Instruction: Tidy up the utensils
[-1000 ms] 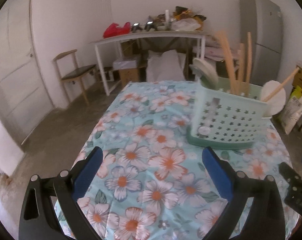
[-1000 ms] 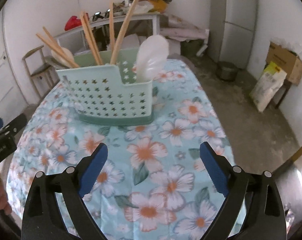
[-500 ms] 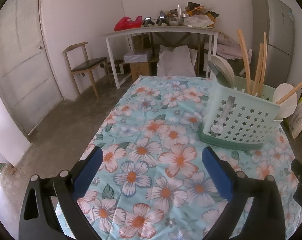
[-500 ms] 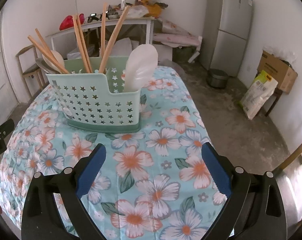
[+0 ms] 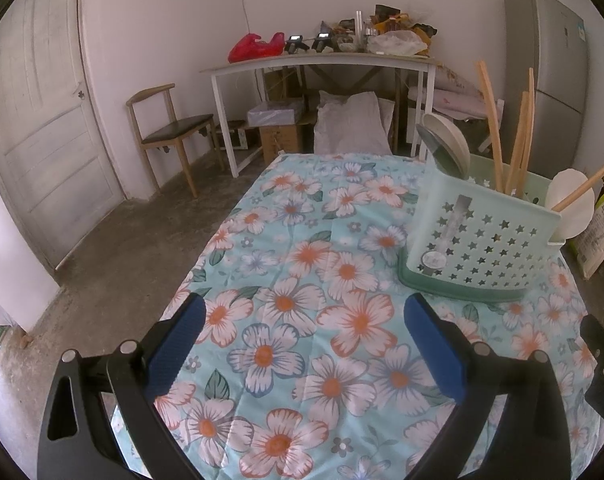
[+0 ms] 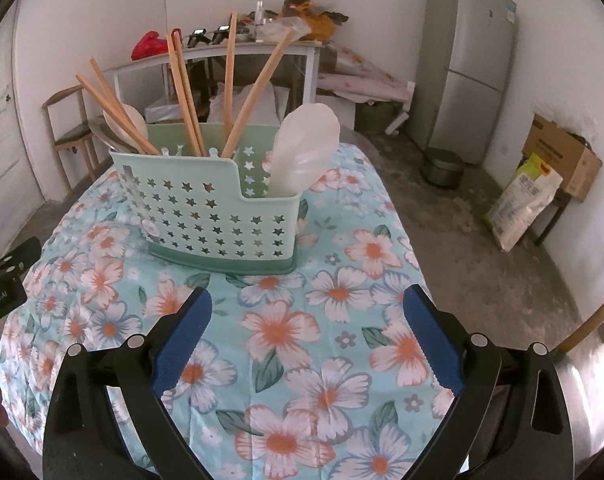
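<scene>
Both claws have drawn back from the pale-green star-punched plastic utensil caddy (image 6: 218, 216). Left claw (image 5: 303, 354) and right claw (image 6: 305, 344) gape empty. Sorting looks finished; nothing lies loose on the counter (image 6: 341, 292).

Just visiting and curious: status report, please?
Left gripper open, empty. Right gripper open, empty. Utensils standing in green caddy on floral tablecloth. Nothing in the way.

White walls, concrete floor (image 5: 114, 248), door (image 5: 38, 120), chair (image 5: 170, 128), fridge (image 6: 467, 64)
</scene>
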The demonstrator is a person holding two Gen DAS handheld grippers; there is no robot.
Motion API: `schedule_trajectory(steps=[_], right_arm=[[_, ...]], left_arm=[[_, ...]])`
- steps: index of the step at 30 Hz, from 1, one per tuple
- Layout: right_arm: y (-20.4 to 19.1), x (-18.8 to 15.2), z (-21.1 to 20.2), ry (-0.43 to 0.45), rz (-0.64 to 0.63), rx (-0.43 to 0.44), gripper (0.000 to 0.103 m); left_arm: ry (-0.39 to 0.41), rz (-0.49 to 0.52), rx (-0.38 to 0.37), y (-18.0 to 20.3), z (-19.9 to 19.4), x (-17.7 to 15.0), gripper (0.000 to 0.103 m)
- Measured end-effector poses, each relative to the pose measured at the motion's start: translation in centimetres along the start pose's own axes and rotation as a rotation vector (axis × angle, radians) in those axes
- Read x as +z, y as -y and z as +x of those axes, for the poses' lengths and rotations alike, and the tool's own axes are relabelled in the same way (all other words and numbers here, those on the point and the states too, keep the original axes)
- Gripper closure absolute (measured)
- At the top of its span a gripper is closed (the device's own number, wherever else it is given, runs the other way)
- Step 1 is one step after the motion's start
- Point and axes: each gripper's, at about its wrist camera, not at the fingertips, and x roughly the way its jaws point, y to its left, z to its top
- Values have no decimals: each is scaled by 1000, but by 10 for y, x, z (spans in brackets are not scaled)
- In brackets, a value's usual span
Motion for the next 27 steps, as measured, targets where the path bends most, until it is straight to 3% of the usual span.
schedule_trajectory(steps=[27], right_arm=[[1,2,-3,6,6,7,11]], left_arm=[[-4,3,-12,3,-1,1,6]])
